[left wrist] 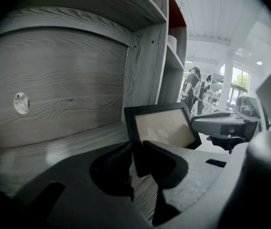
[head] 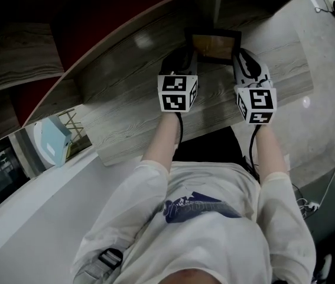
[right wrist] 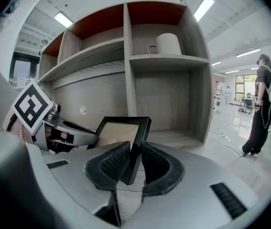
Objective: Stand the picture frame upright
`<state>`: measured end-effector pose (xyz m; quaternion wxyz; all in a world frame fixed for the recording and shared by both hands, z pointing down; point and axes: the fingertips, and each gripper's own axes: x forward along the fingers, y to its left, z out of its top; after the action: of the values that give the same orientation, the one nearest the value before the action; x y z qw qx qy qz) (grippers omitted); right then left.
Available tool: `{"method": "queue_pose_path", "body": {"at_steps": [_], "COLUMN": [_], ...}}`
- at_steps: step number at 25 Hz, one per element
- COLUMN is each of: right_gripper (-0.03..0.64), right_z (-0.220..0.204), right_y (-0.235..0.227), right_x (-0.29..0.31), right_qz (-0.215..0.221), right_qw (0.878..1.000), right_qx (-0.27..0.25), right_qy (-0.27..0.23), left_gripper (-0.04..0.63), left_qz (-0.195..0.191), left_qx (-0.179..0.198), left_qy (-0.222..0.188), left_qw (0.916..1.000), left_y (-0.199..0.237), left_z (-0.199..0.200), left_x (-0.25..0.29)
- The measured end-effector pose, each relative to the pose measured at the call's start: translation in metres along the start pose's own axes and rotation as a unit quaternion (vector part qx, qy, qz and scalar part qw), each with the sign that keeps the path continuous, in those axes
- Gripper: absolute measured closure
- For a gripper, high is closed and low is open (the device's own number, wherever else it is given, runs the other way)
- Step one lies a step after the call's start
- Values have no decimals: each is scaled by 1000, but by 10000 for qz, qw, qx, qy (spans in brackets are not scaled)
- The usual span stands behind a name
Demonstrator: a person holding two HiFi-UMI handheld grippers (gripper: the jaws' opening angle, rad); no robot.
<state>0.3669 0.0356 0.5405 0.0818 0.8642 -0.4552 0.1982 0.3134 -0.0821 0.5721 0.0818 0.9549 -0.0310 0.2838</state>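
Observation:
The picture frame (head: 215, 45), black-edged with a tan picture, stands tilted on the grey wood shelf (head: 126, 99) near an upright partition. My left gripper (head: 189, 57) is shut on its left edge and my right gripper (head: 238, 58) on its right edge. In the left gripper view the frame (left wrist: 164, 127) has its lower left corner pinched between the dark pads of the left gripper (left wrist: 137, 150), and the right gripper (left wrist: 226, 125) shows beyond it. The right gripper view has the frame's (right wrist: 121, 131) right edge between the right gripper's (right wrist: 135, 152) pads, with the left gripper (right wrist: 61, 133) on the far side.
A shelf unit with red-backed compartments rises behind; a white mug (right wrist: 168, 44) stands on a shelf above. An upright partition (left wrist: 147, 66) is just behind the frame. A person (right wrist: 263, 104) stands off on the right floor. A light-blue object (head: 52, 141) lies at the left.

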Motion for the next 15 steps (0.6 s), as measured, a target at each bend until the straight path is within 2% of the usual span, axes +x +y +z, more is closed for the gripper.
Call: {"method": "queue_pose_path", "body": {"at_steps": [5,15], "right_gripper": [545,538], "right_z": [-7,-15], "right_y": [0,-10], "right_x": [7,23], "right_qz": [22,-99], "right_qw": [9998,9988], "right_qx": [-104,-463], "right_qy": [-174,-144], "left_gripper": [515,514], "left_qz": [-21,-6], "left_qx": [41,177], "left_qy": [-71,-228], "left_qw": [10000,9996], "left_y": [4,4], "left_z": [-5,-7], "left_x": [7,22]}}
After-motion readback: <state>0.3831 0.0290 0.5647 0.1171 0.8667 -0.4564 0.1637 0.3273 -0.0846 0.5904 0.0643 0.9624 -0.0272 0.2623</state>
